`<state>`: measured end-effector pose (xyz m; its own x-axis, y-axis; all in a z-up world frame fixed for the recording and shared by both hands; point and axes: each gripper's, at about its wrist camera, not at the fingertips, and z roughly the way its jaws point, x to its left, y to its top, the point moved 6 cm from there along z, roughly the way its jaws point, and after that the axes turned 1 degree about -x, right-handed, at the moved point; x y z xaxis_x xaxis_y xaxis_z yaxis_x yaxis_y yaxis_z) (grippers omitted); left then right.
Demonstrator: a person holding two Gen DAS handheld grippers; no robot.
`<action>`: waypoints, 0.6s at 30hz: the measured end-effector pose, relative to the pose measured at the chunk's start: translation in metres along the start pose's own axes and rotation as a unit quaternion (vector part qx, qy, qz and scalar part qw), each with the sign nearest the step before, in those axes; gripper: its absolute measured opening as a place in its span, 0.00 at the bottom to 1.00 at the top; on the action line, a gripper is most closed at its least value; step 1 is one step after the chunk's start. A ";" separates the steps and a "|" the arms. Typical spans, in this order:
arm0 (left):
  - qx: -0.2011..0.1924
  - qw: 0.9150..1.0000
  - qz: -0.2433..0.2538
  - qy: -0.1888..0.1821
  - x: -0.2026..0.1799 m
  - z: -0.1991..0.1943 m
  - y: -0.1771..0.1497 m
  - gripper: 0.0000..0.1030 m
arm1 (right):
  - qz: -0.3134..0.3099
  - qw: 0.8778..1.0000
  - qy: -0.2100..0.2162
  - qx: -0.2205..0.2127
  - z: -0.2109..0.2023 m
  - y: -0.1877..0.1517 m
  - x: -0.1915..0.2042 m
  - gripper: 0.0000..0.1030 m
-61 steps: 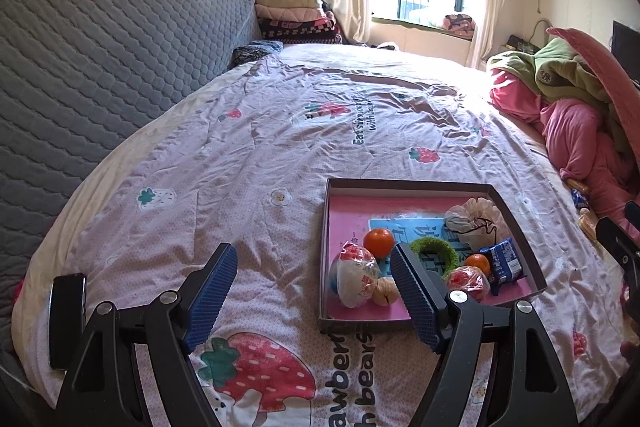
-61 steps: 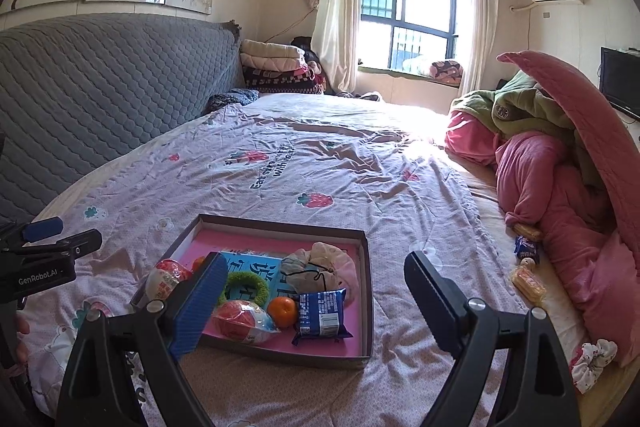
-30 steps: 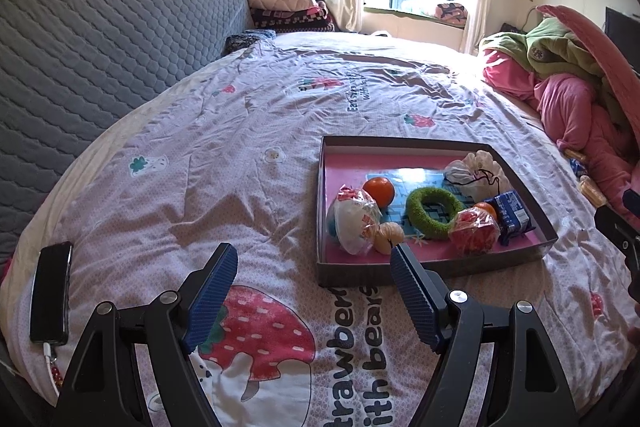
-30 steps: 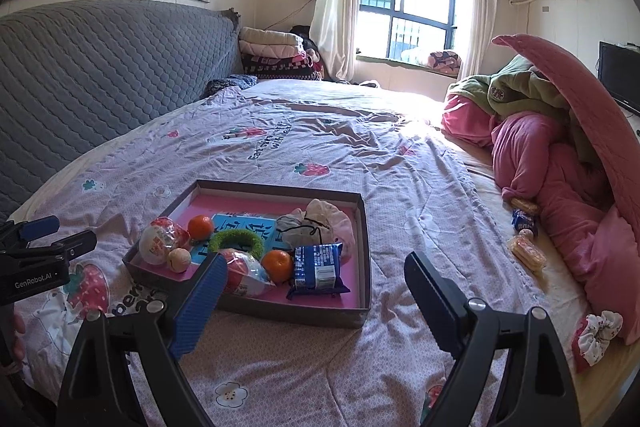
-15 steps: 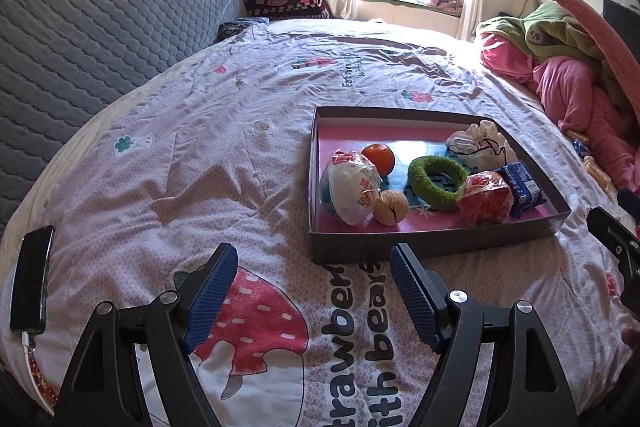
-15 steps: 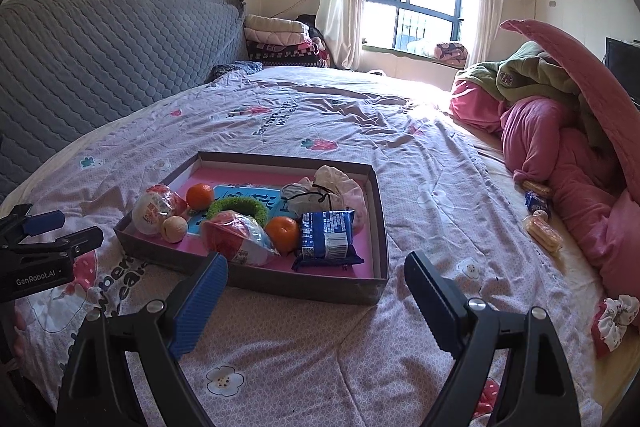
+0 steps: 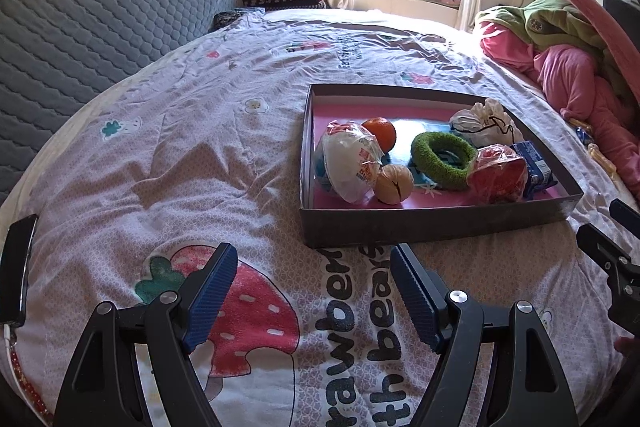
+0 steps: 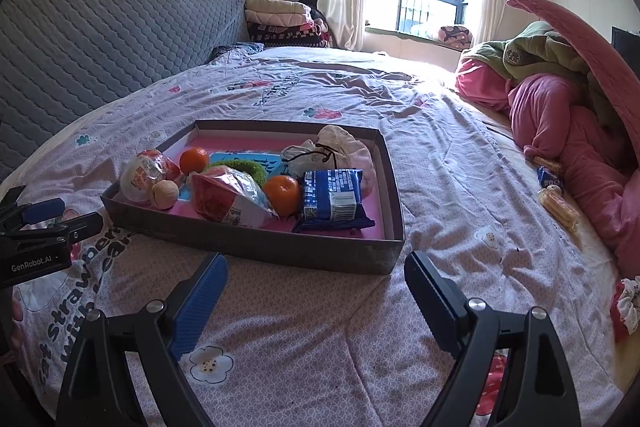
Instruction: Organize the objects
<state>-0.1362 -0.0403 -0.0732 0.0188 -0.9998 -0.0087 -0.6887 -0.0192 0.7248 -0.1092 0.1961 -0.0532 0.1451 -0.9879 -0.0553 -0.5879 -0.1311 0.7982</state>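
Note:
A shallow brown box with a pink floor (image 7: 436,223) (image 8: 256,247) lies on the bed. In it are a white wrapped snack (image 7: 350,163), an orange (image 7: 380,133), a walnut (image 7: 394,179), a green ring (image 7: 442,161), a red bagged snack (image 7: 498,175) (image 8: 228,197), a blue packet (image 8: 332,195), a second orange (image 8: 282,189) and a white drawstring pouch (image 7: 486,123). My left gripper (image 7: 312,277) is open and empty, just in front of the box's near left corner. My right gripper (image 8: 316,287) is open and empty, before the box's near wall.
The bed has a lilac strawberry-print quilt (image 7: 200,131). A black phone (image 7: 16,267) lies at the left edge. A grey headboard (image 7: 100,23) is on the left. Pink and green bedding (image 8: 568,131) is piled on the right, with loose snacks (image 8: 558,201) beside it.
Both grippers have moved lower and nearer to the box, which now looks larger in both views. Both stay open and empty. Nothing in the box has moved.

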 end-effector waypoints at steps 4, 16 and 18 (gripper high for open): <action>0.002 1.000 0.005 -0.001 -0.003 0.005 -0.006 0.77 | 0.002 1.000 0.002 0.004 0.005 -0.006 0.000 0.87; 0.011 1.000 0.006 -0.006 -0.014 0.015 -0.018 0.77 | 0.000 1.000 0.013 0.021 0.016 -0.021 0.012 0.87; 0.012 1.000 0.009 -0.006 -0.016 0.016 -0.019 0.77 | -0.004 1.000 0.017 0.019 0.015 -0.021 0.016 0.87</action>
<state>-0.1352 -0.0241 -0.0974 -0.0031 -1.0000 -0.0035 -0.7056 -0.0003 0.7086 -0.1068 0.1817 -0.0798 0.1765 -0.9835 -0.0398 -0.6168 -0.1420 0.7742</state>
